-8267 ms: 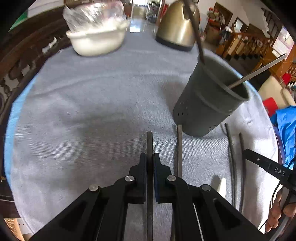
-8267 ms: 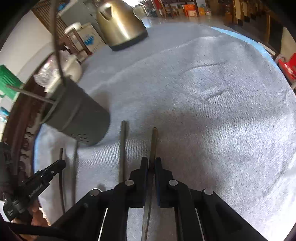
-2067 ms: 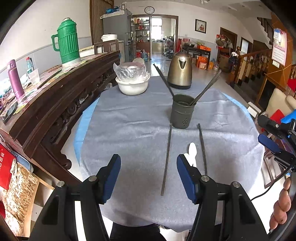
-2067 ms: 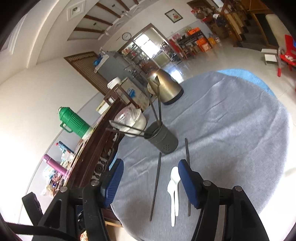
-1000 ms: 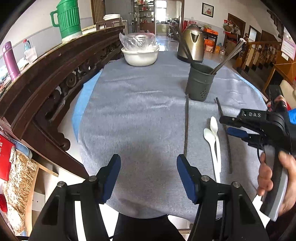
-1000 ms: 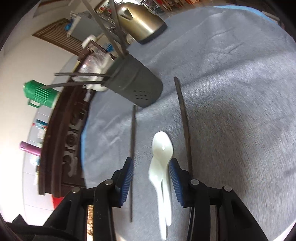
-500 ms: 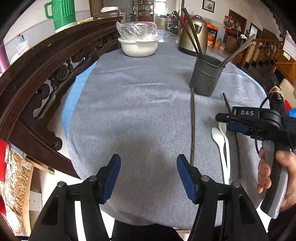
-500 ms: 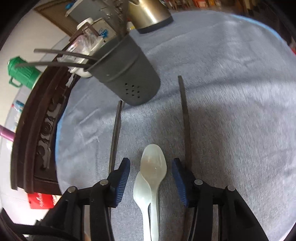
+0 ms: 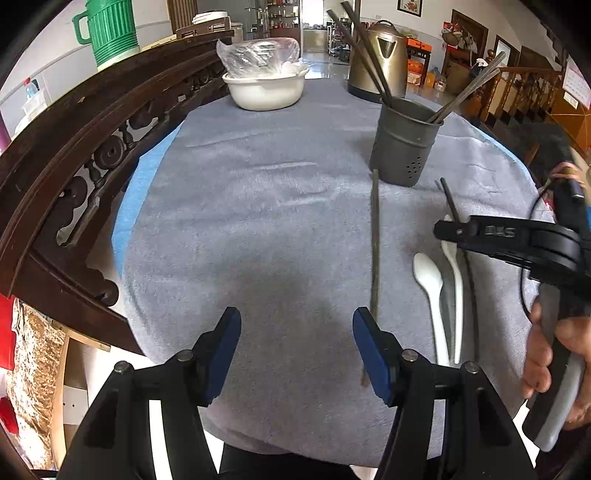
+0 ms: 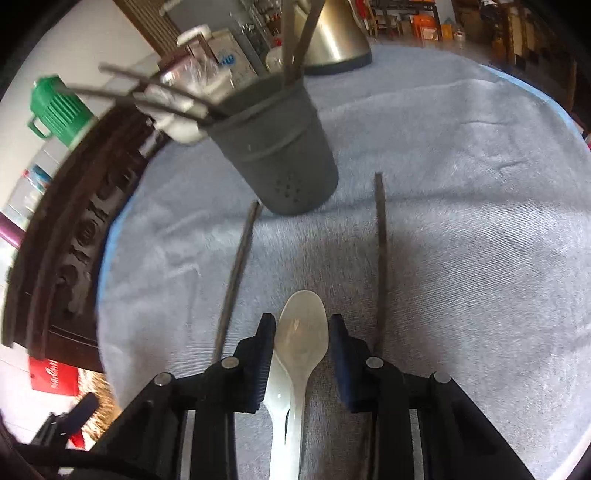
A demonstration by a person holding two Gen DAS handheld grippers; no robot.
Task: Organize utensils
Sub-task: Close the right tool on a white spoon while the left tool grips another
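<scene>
A dark grey utensil holder (image 9: 404, 147) with several chopsticks stands on the grey tablecloth; it also shows in the right wrist view (image 10: 280, 158). Two white spoons (image 9: 430, 288) lie side by side, with a dark chopstick (image 9: 375, 243) to their left and another (image 9: 461, 236) to their right. My right gripper (image 10: 302, 334) is open with its fingers on either side of one white spoon's bowl (image 10: 303, 332); the chopsticks (image 10: 236, 273) (image 10: 380, 240) flank it. My left gripper (image 9: 295, 332) is open and empty over the cloth near the table's front edge.
A white bowl covered in plastic (image 9: 264, 86) and a brass kettle (image 9: 376, 72) stand at the table's far side. A carved dark wooden rail (image 9: 74, 147) runs along the left with a green thermos (image 9: 110, 33) on it. The tablecloth (image 9: 258, 221) ends close below my left gripper.
My right gripper has dropped lower and narrowed around the white spoon's bowl. My left gripper has shifted slightly forward and stays open.
</scene>
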